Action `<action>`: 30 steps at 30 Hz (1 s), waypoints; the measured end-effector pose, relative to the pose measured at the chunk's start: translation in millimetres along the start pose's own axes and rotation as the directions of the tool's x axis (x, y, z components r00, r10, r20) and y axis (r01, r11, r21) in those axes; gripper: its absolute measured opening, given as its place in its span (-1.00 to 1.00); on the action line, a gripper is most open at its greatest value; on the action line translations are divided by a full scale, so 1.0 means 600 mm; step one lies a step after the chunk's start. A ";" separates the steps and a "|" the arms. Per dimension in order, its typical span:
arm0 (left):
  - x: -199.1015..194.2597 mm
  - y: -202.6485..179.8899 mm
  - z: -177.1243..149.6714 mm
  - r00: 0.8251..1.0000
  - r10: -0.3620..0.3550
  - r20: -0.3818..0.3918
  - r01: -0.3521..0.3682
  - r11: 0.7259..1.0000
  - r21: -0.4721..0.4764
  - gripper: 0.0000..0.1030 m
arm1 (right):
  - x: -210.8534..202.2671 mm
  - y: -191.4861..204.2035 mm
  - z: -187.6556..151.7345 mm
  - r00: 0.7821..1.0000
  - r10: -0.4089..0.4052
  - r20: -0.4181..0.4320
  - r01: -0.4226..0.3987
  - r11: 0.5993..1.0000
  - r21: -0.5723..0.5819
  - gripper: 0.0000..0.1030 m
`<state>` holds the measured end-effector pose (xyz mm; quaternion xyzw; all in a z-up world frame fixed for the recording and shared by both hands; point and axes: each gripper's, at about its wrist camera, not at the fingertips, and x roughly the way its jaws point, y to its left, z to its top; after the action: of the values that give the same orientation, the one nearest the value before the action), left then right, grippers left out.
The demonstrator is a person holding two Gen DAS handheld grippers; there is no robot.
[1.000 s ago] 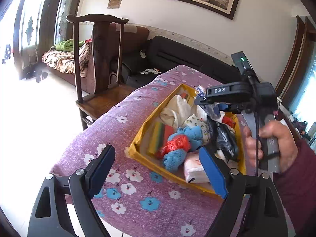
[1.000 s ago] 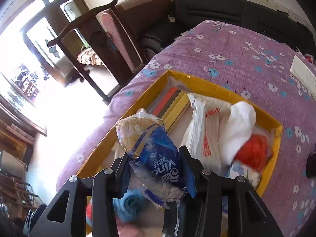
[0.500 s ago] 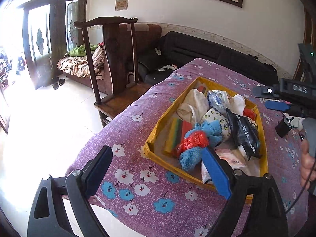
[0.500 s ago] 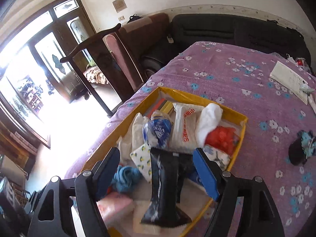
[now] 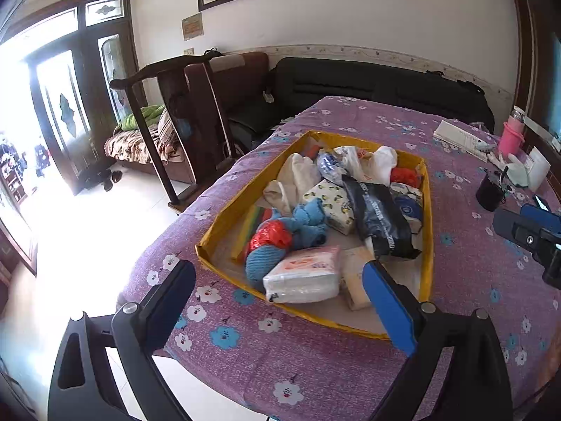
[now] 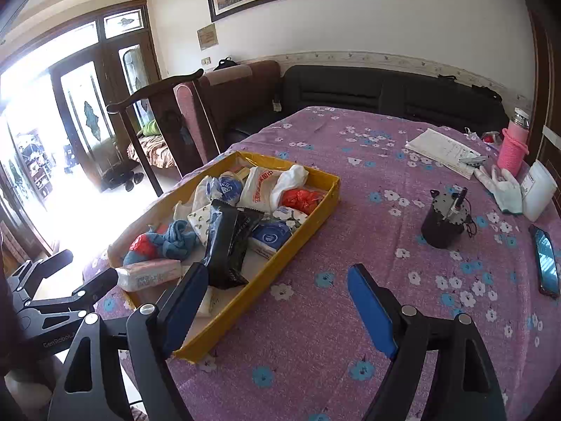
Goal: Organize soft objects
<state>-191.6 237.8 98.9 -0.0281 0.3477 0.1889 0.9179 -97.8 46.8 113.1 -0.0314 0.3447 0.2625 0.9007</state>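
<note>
A shallow yellow cardboard tray (image 6: pixel 308 224) sits on the purple flowered tabletop (image 6: pixel 350 280), filled with soft packets, a black plastic bag (image 6: pixel 228 242) and a blue knitted cloth (image 5: pixel 305 224). The left gripper (image 5: pixel 280 301) and right gripper (image 6: pixel 277 301) are both opening, fingers spread, nothing between them.

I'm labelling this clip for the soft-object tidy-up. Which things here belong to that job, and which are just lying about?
Job:
yellow tray
blue cloth
tissue pack
black packet
red bag

Lying about:
black cup
phone
pink bottle
papers
</note>
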 end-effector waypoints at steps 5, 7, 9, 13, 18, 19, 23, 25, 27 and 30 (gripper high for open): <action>-0.013 -0.049 0.000 1.000 -0.005 0.005 0.005 0.999 0.050 0.86 | -0.039 -0.017 -0.039 0.995 -0.043 0.095 0.037 0.997 0.071 0.73; -0.018 -0.068 -0.002 1.000 -0.001 0.007 0.001 0.997 0.074 0.86 | -0.048 -0.019 -0.056 0.991 -0.065 0.114 0.054 0.994 0.093 0.76; -0.022 -0.085 -0.005 1.000 -0.004 0.008 0.003 0.995 0.095 0.86 | -0.050 -0.019 -0.070 0.992 -0.063 0.107 0.052 0.994 0.099 0.76; -0.029 -0.114 -0.013 1.000 -0.016 0.009 0.015 0.992 0.122 0.86 | -0.058 -0.017 -0.088 0.988 -0.102 0.118 0.094 0.993 0.071 0.76; -0.029 -0.131 -0.023 0.999 -0.043 -0.008 0.044 0.989 0.139 0.86 | -0.077 -0.034 -0.108 0.981 -0.131 0.145 0.122 0.990 0.071 0.80; -0.030 -0.133 -0.024 0.998 -0.057 -0.009 0.058 0.989 0.137 0.86 | -0.078 -0.040 -0.112 0.981 -0.132 0.141 0.122 0.990 0.077 0.80; -0.038 -0.142 -0.028 0.993 -0.119 -0.007 0.118 0.983 0.139 0.86 | -0.083 -0.076 -0.137 0.978 -0.175 0.114 0.167 0.983 0.076 0.80; -0.038 -0.149 -0.029 0.990 -0.139 -0.007 0.139 0.980 0.141 0.86 | -0.087 -0.107 -0.149 0.972 -0.215 0.091 0.207 0.974 0.090 0.80; -0.034 -0.159 -0.032 0.987 -0.159 -0.016 0.160 0.976 0.147 0.86 | -0.093 -0.147 -0.157 0.968 -0.242 0.064 0.232 0.963 0.134 0.80; -0.026 -0.174 -0.037 0.984 -0.175 -0.029 0.178 0.971 0.161 0.86 | -0.104 -0.208 -0.162 0.964 -0.263 0.029 0.250 0.940 0.233 0.80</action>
<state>-178.0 132.1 84.1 0.0150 0.3646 0.0772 0.9278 -133.8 -111.7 63.3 0.0350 0.3384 0.1026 0.9348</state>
